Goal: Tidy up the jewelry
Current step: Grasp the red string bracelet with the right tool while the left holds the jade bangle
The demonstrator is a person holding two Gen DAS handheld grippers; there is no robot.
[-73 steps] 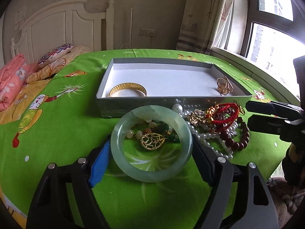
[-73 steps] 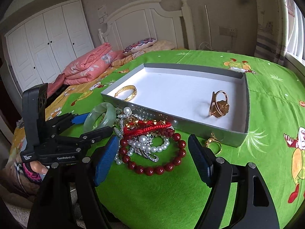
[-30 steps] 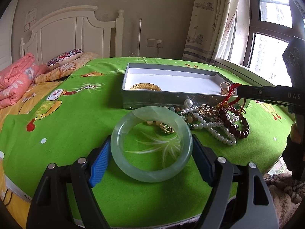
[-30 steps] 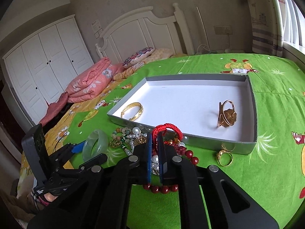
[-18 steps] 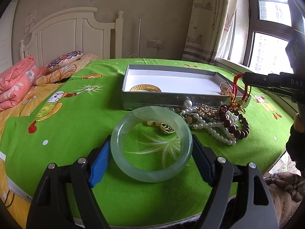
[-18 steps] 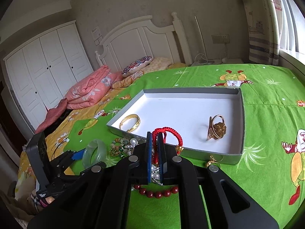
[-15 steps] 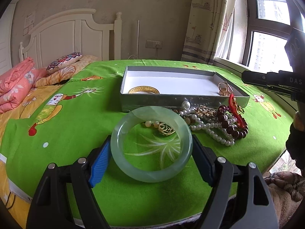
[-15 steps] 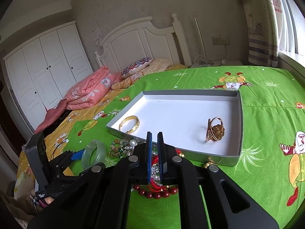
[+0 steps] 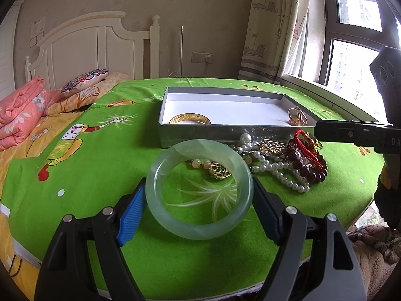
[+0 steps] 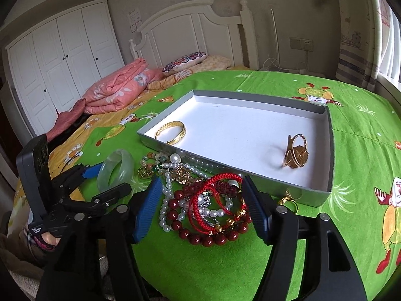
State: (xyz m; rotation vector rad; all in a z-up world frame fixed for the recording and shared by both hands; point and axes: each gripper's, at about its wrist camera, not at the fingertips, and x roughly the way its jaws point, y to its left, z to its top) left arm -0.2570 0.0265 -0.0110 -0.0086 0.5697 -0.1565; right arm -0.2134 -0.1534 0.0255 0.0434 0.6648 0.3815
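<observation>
The left gripper (image 9: 199, 195) holds the pale green bangle (image 9: 199, 188) across its width, with a blue pad pressed on each side, and the bangle sits a little above the green bedspread (image 9: 100, 165). The right gripper (image 10: 203, 205) is opening its jaws right now. The red cord bracelet (image 10: 213, 200) lies between the two blue pads, but they do not press on it. It rests on top of a heap of jewelry, on the dark red bead bracelet (image 10: 208, 238) and the white pearl strand (image 10: 165, 200). A gold filigree pendant (image 9: 220, 170) lies on the bedspread just behind the bangle, so you see it through the ring. The heap sits right next to the near wall of the grey tray (image 10: 328, 135). Inside the tray, a gold bangle (image 10: 171, 131) lies at the left end, and a big gold ring (image 10: 295, 154) stands at the right end, well apart from it. A small gold ring (image 10: 288, 199) lies on the bedspread just outside the tray's near right corner. A pink quilt (image 10: 117, 87) is folded up by the white headboard (image 10: 200, 30).
</observation>
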